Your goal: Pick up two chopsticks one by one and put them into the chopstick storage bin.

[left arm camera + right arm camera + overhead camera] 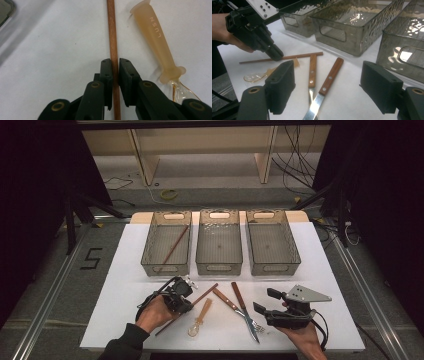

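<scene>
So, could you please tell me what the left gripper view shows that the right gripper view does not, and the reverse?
Left gripper view alone: the left tool's pads pressed on the chopstick from both sides, and raised lettering on the spoon handle.

Right gripper view alone: the right tool standing wide open with nothing between its pads, the knife, the fork, three bins and the hand holding the left tool.

Both: chopstick, spoon, white table, and the left tool on the chopstick.

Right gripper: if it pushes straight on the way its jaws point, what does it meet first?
Probably the wooden knife handle lying between the open right gripper jaws, then the middle bin; depth is unclear.
</scene>
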A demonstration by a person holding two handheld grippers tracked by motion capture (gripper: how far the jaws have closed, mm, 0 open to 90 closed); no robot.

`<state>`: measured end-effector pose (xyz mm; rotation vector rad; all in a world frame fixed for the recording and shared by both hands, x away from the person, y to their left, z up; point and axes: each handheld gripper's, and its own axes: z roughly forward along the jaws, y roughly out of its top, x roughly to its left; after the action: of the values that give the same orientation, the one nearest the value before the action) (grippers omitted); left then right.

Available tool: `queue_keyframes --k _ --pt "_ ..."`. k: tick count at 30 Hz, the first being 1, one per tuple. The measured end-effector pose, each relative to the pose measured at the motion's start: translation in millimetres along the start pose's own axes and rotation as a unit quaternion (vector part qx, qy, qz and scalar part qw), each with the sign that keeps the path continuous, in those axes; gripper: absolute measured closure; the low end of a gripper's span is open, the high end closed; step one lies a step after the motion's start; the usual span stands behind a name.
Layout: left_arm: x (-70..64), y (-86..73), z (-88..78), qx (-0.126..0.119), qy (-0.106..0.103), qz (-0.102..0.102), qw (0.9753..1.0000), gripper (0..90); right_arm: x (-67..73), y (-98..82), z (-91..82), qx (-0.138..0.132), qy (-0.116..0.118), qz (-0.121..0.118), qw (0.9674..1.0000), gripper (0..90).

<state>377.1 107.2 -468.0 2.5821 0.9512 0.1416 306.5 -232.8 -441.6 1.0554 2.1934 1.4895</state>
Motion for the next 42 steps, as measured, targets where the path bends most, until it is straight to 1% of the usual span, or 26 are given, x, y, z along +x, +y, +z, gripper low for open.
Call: queue_keyframes --k 8,13,14,15,17,19,20,25,28,30,31,32,33,37,39,41,42 --pt "0.4 -0.5 -0.6 -0.002 0.001 0.001 1.0000 83.4 0.0 0.1 -0.2 -0.001 0.000 -0.001 1.0000 28.3" --pt "0.6 -1.2 -0.9 -0.010 0.005 0.008 0.9999 83.6 0.4 0.5 -0.6 -0.002 0.000 0.001 1.0000 28.4" --pt "1.4 -1.4 -1.6 -0.008 0.003 0.010 0.9999 83.7 0.2 0.5 -0.6 -0.002 0.000 0.000 1.0000 28.3" --pt "1.7 -1.7 -2.4 -0.012 0.002 0.009 0.9999 83.7 0.0 0.4 -0.6 -0.001 0.000 0.000 1.0000 28.3" --pt "3.4 -1.6 -6.1 -0.014 0.001 0.016 0.9998 83.7 0.0 0.4 -0.7 -0.001 0.000 0.000 1.0000 28.3" --pt "3.2 -1.5 -9.6 -0.023 0.001 0.011 0.9997 83.7 0.1 0.4 -0.5 -0.001 0.001 0.000 1.0000 28.3" --pt "3.8 -1.3 -11.8 -0.023 0.003 0.014 0.9996 83.7 0.2 0.4 -0.5 -0.001 0.001 0.000 1.0000 28.3" --pt "7.1 -1.6 -20.6 -0.037 0.006 0.011 0.9992 83.7 0.0 0.4 -0.7 -0.002 0.000 -0.001 1.0000 28.3" --pt "10.3 -2.5 -26.4 -0.047 0.004 0.007 0.9989 83.7 0.0 0.4 -0.7 -0.002 0.000 -0.001 1.0000 28.3" --pt "11.7 -2.3 -31.8 -0.052 0.004 0.010 0.9986 83.7 -0.1 0.4 -0.6 -0.002 0.000 -0.001 1.0000 28.3" --pt "12.2 -2.1 -34.5 -0.057 0.002 0.007 0.9984 83.7 -0.2 0.4 -0.6 -0.001 0.000 -0.001 1.0000 28.3" --pt "13.0 -2.1 -36.9 -0.059 0.002 0.008 0.9982 83.7 -0.1 0.4 -0.6 -0.001 0.000 -0.001 1.0000 28.3" --pt "13.5 -2.3 -39.3 -0.066 0.003 0.006 0.9978 83.7 0.0 0.4 -0.7 -0.001 0.000 -0.001 1.0000 28.3" --pt "19.5 -3.4 -47.9 -0.080 0.001 0.000 0.9968 83.7 0.0 0.3 -0.5 -0.001 0.000 -0.001 1.0000 28.3" --pt "22.8 -4.6 -51.7 -0.088 -0.001 -0.008 0.9961 83.7 0.1 0.3 -0.5 -0.001 0.000 -0.001 1.0000 28.3" --pt "27.4 -5.6 -56.0 -0.092 -0.004 -0.009 0.9957 83.7 0.0 0.2 -0.4 -0.001 0.000 0.000 1.0000 28.3" --pt "29.2 -6.2 -58.3 -0.098 -0.006 -0.014 0.9950 83.7 0.1 0.2 -0.4 0.000 0.000 0.000 1.0000 28.3"
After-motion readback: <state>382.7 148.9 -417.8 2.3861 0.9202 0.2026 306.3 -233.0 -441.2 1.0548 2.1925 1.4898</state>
